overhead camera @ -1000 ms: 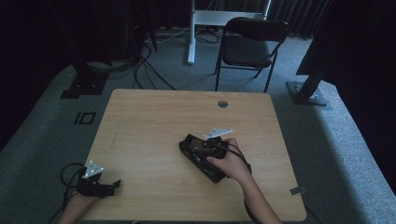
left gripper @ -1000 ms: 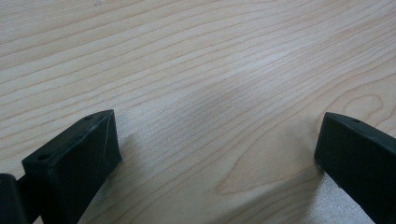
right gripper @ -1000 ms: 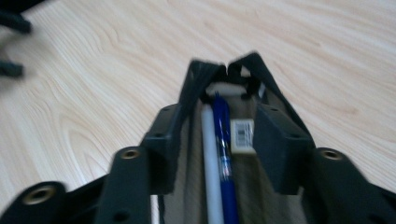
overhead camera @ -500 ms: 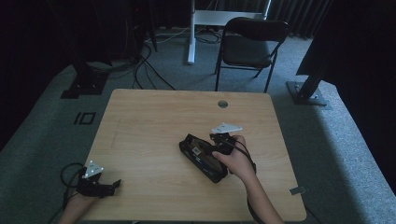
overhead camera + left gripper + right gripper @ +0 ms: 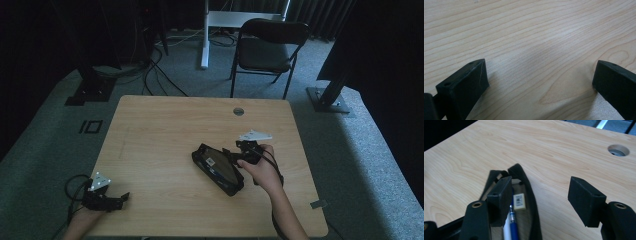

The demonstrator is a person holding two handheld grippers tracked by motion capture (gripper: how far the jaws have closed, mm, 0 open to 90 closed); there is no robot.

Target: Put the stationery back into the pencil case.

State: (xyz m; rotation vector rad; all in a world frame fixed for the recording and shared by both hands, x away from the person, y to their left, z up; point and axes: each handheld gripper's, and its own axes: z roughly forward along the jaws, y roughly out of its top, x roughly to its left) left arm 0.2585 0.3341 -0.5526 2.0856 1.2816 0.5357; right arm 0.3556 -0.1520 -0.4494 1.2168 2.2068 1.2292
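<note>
An open black pencil case (image 5: 217, 169) lies right of the middle of the wooden table (image 5: 165, 130). In the right gripper view the pencil case (image 5: 525, 182) holds a white eraser (image 5: 519, 201) and a blue pen (image 5: 513, 220). My right gripper (image 5: 231, 153) sits at the case's right end, open, and its jaws have just been opening. One jaw hangs over the case's opening, the other over bare wood, and nothing is pressed between them (image 5: 540, 187). My left gripper (image 5: 119, 199) rests open at the table's near left corner, with bare wood between its jaws (image 5: 541, 72).
A round cable hole (image 5: 238, 111) sits near the table's far edge. A black chair (image 5: 265, 47) stands beyond the table on the carpet. A small grey tag (image 5: 317, 204) lies near the table's near right corner.
My right gripper has drawn back to the right from the pencil case, and its jaws stand wider. The left gripper has stayed put.
</note>
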